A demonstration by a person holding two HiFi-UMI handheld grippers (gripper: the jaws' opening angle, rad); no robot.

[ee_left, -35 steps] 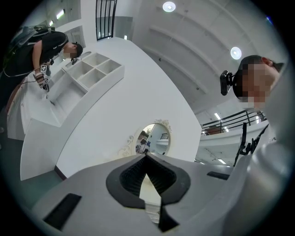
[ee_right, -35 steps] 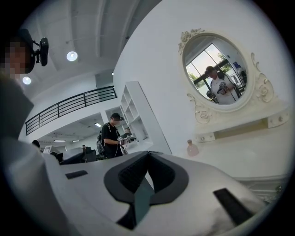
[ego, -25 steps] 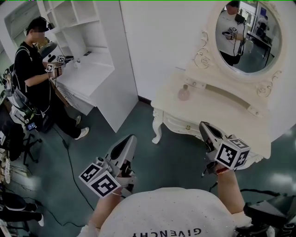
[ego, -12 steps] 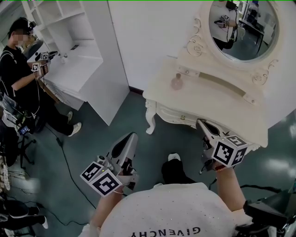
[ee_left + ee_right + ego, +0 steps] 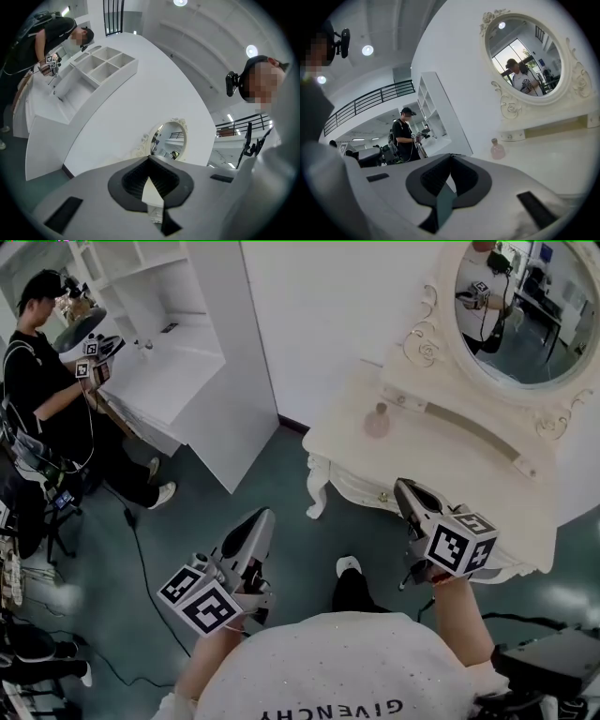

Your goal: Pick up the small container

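The small container is a pink round bottle with a stopper. It stands near the back of the cream dressing table, below the mirror, and also shows in the right gripper view. My right gripper hovers at the table's front edge, well short of the bottle, its jaws shut and empty. My left gripper hangs over the green floor to the left of the table, also shut with nothing in it.
An oval mirror in a carved frame rises behind the table. A white shelf unit stands at the left, with another person beside it holding grippers. Cables lie on the floor, and my shoe shows below.
The dressing table has come a little nearer and my shoe has stepped into view. Both grippers have moved slightly forward and down, still shut.
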